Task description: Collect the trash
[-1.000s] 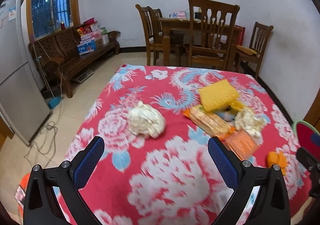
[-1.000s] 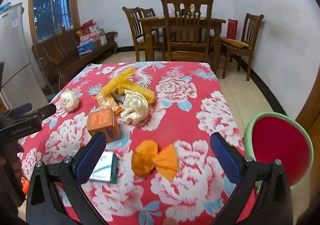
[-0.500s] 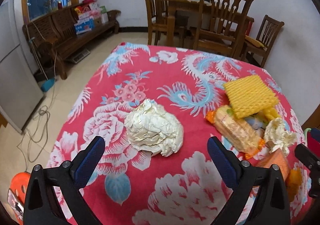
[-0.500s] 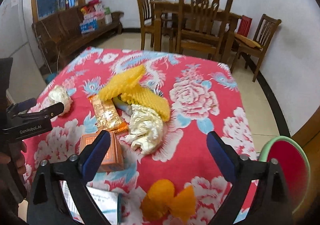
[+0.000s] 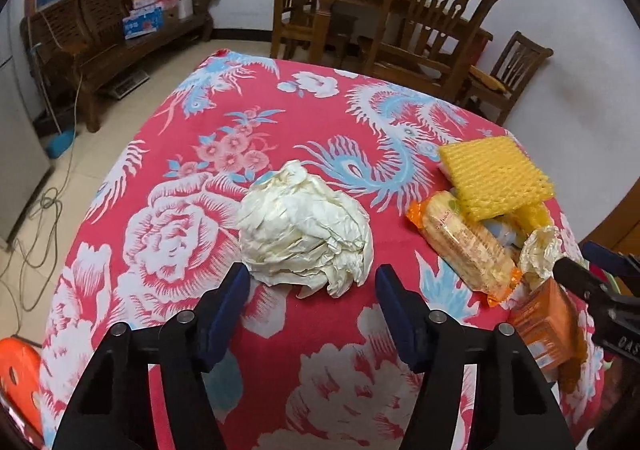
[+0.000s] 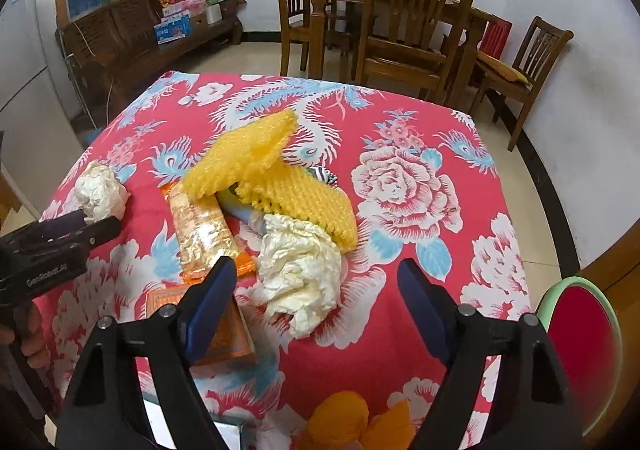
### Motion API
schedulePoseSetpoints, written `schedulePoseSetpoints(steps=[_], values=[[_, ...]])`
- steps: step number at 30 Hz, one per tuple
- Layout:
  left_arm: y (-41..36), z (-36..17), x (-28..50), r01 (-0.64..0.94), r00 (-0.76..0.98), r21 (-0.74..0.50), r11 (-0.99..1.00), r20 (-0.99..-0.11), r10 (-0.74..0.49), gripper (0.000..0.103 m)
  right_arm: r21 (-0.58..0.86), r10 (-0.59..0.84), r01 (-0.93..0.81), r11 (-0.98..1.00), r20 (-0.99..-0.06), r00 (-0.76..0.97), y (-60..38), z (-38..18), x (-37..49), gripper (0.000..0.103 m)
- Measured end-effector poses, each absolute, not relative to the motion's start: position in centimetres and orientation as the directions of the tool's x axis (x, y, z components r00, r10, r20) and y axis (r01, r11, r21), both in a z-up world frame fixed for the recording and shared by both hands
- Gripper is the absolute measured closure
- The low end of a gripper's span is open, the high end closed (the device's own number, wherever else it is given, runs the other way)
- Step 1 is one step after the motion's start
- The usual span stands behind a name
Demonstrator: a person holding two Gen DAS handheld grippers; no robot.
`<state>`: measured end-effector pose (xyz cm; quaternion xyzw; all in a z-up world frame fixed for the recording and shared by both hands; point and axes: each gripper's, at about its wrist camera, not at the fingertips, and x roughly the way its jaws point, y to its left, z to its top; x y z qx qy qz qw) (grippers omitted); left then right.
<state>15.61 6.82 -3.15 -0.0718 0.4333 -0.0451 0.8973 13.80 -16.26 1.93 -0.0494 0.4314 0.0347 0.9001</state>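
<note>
Left gripper (image 5: 312,290): closer than a second ago, jaws closing, nothing gripped; crumpled white paper ball (image 5: 306,236) just ahead, near the table's left edge. Right gripper (image 6: 316,298): likewise nearer, closing over second paper wad (image 6: 304,274), mid-table. Pickups imminent.

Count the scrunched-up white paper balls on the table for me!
2. One crumpled paper ball sits alone just ahead of the left tongs; the other paper ball lies against the yellow foam netting. More could hide underneath.

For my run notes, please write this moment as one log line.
phase: reaching | left gripper: closing, crumpled paper ball just ahead, not gripped | right gripper: closing, crumpled paper wad ahead, not gripped
</note>
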Motion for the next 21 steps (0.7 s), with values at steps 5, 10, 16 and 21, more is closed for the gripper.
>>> schedulePoseSetpoints(steps=[5,10,16,21], values=[[6.4,-3.3,15.8,0.008,0.629,-0.132,0.991,-0.77,-0.107,0.037,-0.018,0.03,-0.076,0.997,-0.809,0.587,-17.2,1.3,14.8,0.041],[6.4,-3.2,15.6,-0.002,0.635,-0.127,0.992,-0.766,-0.097,0.047,0.057,0.086,-0.07,0.996,-0.823,0.562,-17.9,0.8,15.2,0.053],[7.1,-3.0,15.6,-0.001,0.631,-0.218,0.976,-0.757,-0.169,0.084,0.149,0.156,-0.055,0.987,-0.834,0.53,-18.8,0.3,15.4,0.068],[6.7,-2.2,15.1,0.033,0.664,-0.216,0.976,-0.725,-0.183,0.093,0.159,0.177,-0.081,0.984,-0.818,0.548,-18.9,0.5,15.0,0.086]])
